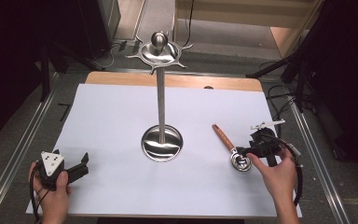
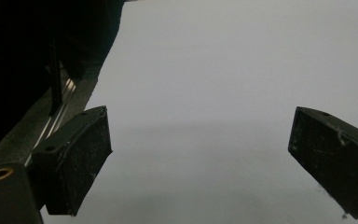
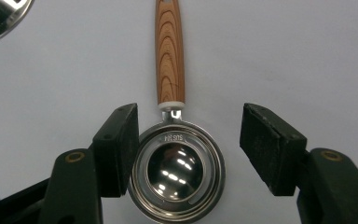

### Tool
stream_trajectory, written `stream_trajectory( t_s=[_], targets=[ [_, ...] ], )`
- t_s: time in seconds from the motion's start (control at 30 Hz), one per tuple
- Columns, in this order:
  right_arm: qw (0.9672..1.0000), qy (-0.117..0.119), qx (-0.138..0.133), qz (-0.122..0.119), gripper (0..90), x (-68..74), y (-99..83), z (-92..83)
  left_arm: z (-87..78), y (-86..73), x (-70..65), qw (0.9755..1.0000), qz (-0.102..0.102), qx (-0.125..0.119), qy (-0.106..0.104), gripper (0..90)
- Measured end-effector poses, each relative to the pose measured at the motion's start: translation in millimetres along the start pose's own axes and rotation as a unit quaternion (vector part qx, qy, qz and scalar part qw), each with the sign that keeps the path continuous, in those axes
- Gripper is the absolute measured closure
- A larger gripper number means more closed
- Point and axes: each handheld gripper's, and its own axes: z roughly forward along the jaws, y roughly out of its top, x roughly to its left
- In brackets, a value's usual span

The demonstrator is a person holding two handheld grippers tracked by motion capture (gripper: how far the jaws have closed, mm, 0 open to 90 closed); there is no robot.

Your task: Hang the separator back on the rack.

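Observation:
A steel measuring scoop [image 1: 224, 138] with a wood-grain handle lies flat on the white sheet [image 1: 116, 116], right of centre, its handle pointing to the far left. My right gripper [image 1: 240, 151] hovers over the scoop's round bowl [image 3: 177, 170] and is open. The bowl sits between the jaws: one pad [image 3: 119, 149] is at the rim, the other [image 3: 270, 147] stands well off it. My left gripper [image 1: 81, 167] rests at the front left, open, with nothing but bare sheet between its jaws [image 2: 200, 135].
A tall steel stand [image 1: 160, 102] with a round dished base [image 1: 162, 143] and a ring of hooks at its top [image 1: 158, 52] rises from the table's middle, left of the scoop. The base rim [image 3: 0, 18] is also seen from the right gripper. Metal rails and dark frames flank the table.

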Motion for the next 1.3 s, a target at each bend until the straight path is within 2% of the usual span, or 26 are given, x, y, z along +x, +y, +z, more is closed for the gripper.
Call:
stream_trajectory(
  t_s=[0.13,0.27,0.3,0.37,0.6,0.63,0.8,0.83,0.9,1.03,1.13,1.3],
  targets=[
    [0.9999,-0.002,0.015,0.0,41.2,2.8,4.4,7.3,-1.7,-0.9,0.6,1.0,-0.004,-0.009,0.001,7.6],
    [0.9996,-0.004,0.026,-0.004,42.1,4.0,10.1,14.5,-3.4,-1.6,-0.4,0.9999,0.001,-0.015,0.003,7.8],
    [0.9995,-0.005,0.031,-0.003,42.5,5.3,13.1,17.1,-3.9,-2.1,-1.6,0.9997,0.004,-0.021,0.011,11.6],
    [0.9993,-0.004,0.036,-0.005,43.2,5.8,16.5,20.1,-4.5,-2.4,-1.9,0.9996,0.006,-0.023,0.013,13.6],
    [0.9986,0.0,0.052,-0.012,45.5,8.2,27.5,29.4,-4.3,-2.4,0.4,0.9997,-0.007,-0.023,0.011,13.5],
    [0.9985,0.0,0.055,-0.009,45.5,8.6,28.7,30.9,-4.4,-2.4,-0.2,0.9995,-0.008,-0.023,0.019,13.4],
    [0.9979,-0.004,0.063,-0.015,46.4,8.0,33.1,36.3,-3.7,-1.9,-0.6,0.9997,-0.001,-0.018,0.014,12.3],
    [0.9976,-0.012,0.068,-0.01,47.0,8.0,35.3,38.2,-3.4,-1.7,0.0,0.9998,-0.002,-0.016,0.008,12.5],
    [0.9975,-0.012,0.069,-0.008,47.4,7.9,36.6,39.5,-3.4,-1.8,0.5,0.9998,-0.006,-0.017,0.007,12.5],
    [0.997,-0.008,0.076,-0.013,49.4,8.2,41.2,43.4,-4.1,-2.2,0.8,0.9997,-0.009,-0.022,0.008,11.9],
    [0.9964,-0.008,0.083,-0.014,50.9,9.6,45.5,47.4,-5.4,-2.8,-1.2,0.9996,0.007,-0.029,0.003,10.5],
    [0.9956,-0.009,0.092,-0.018,51.5,9.3,48.4,53.1,-7.4,-3.6,0.0,0.9993,0.0,-0.036,-0.003,9.7]
  ],
)
